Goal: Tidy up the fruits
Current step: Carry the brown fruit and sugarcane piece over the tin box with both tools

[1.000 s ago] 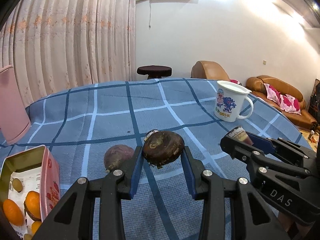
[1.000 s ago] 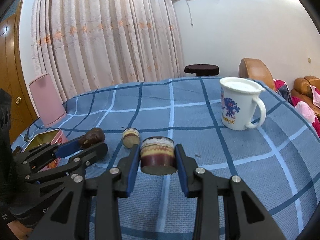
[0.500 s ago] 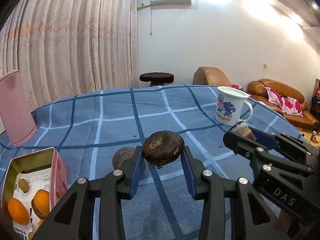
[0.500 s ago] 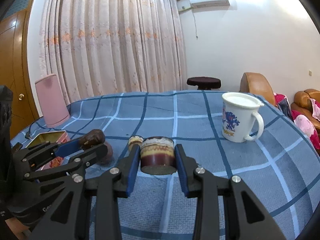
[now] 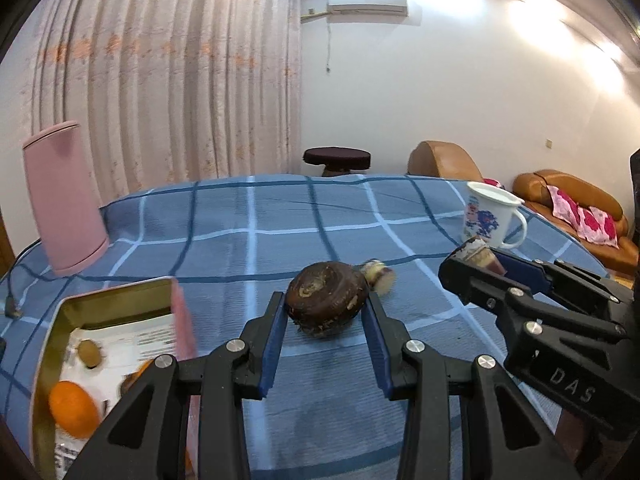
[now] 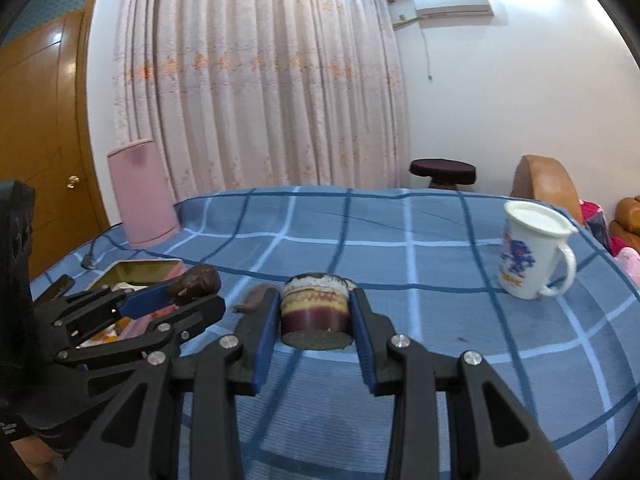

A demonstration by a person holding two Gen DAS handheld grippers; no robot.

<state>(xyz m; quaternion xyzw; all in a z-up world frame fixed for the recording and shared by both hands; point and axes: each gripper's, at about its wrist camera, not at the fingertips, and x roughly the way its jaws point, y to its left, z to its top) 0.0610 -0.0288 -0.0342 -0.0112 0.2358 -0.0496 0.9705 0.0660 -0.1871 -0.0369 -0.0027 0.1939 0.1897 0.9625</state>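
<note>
My left gripper (image 5: 324, 305) is shut on a dark brown round tuber (image 5: 326, 294), held just above the blue checked cloth (image 5: 248, 248). To its left lies an open gold tin (image 5: 56, 320) holding an orange (image 5: 74, 404) and a small brown fruit (image 5: 90, 354). My right gripper (image 6: 315, 309) is shut on a short cut piece (image 6: 314, 312), purple-brown with a cream top. In the right wrist view the left gripper (image 6: 188, 292) with the tuber (image 6: 196, 279) sits at the left, over the tin (image 6: 140, 270). In the left wrist view the right gripper (image 5: 476, 260) is at the right.
A small cut piece (image 5: 378, 276) lies on the cloth just behind the left gripper. A reddish-brown tuber (image 6: 256, 298) lies behind the right gripper's left finger. A white printed mug (image 6: 532, 256) stands at the right, a pink container (image 6: 142, 192) with a cable at the far left.
Both grippers have swung left with their loads still held. The tin now sits closer beside the left gripper, and the mug has slid towards the right edge of both views.
</note>
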